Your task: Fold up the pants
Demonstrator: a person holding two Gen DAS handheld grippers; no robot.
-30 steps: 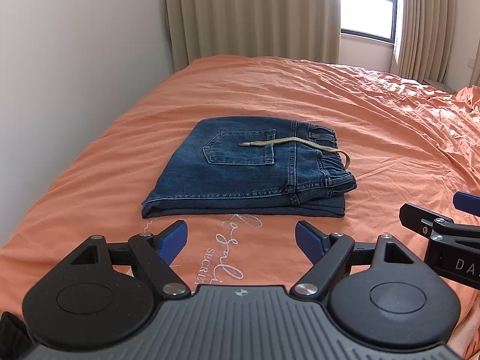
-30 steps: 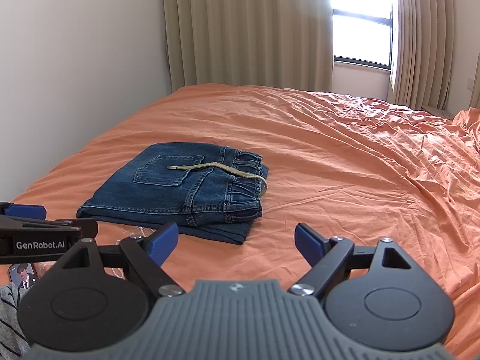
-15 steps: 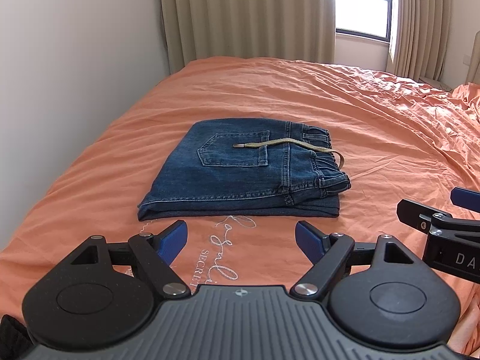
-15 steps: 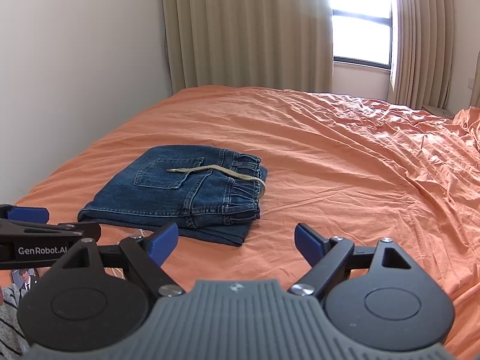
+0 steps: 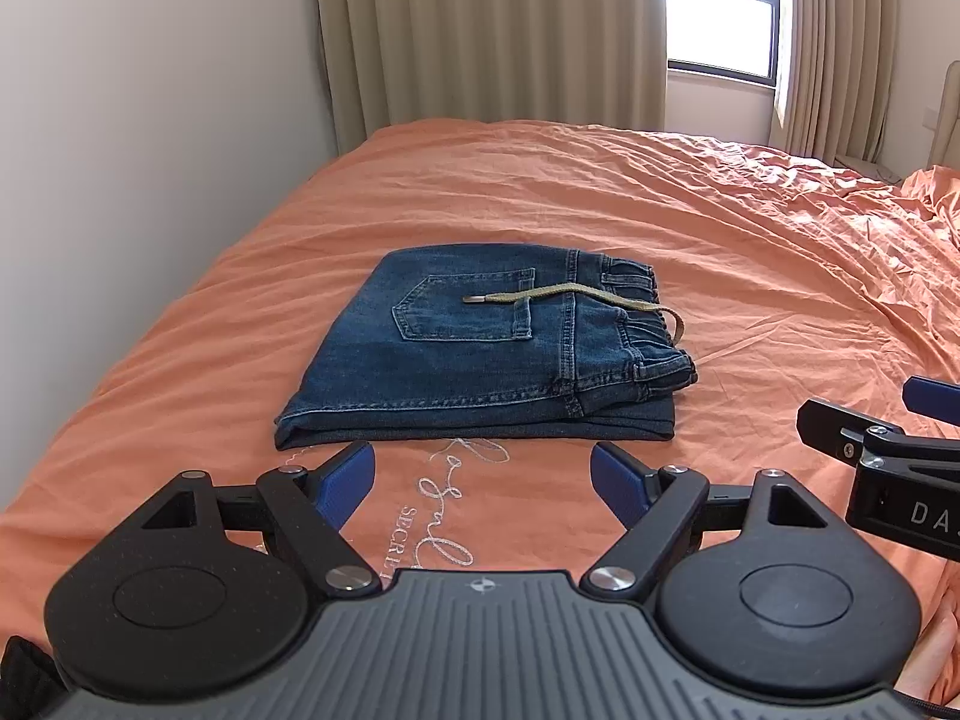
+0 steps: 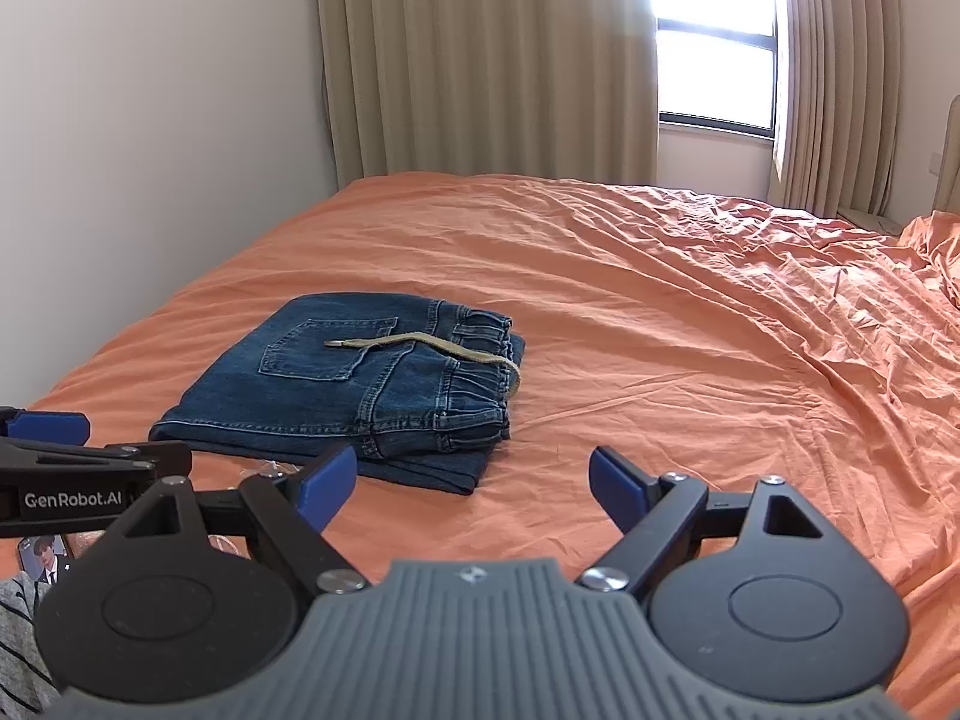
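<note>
Dark blue jeans (image 5: pixel 480 354) lie folded in a flat rectangle on the orange bed, back pocket up, a tan drawstring (image 5: pixel 576 297) across the top. They also show in the right wrist view (image 6: pixel 354 384). My left gripper (image 5: pixel 483 477) is open and empty, just short of the jeans' near edge. My right gripper (image 6: pixel 471 480) is open and empty, near the jeans' near right corner. Each gripper's fingers show at the edge of the other's view.
The orange bedsheet (image 5: pixel 750 276) is wrinkled to the right and has embroidered lettering (image 5: pixel 444 498) near me. A white wall (image 5: pixel 138 150) runs along the left. Beige curtains (image 5: pixel 492 30) and a window (image 5: pixel 720 12) stand behind the bed.
Both grippers have drawn back and risen slightly from the jeans. The jeans have not moved. Both stay open.
</note>
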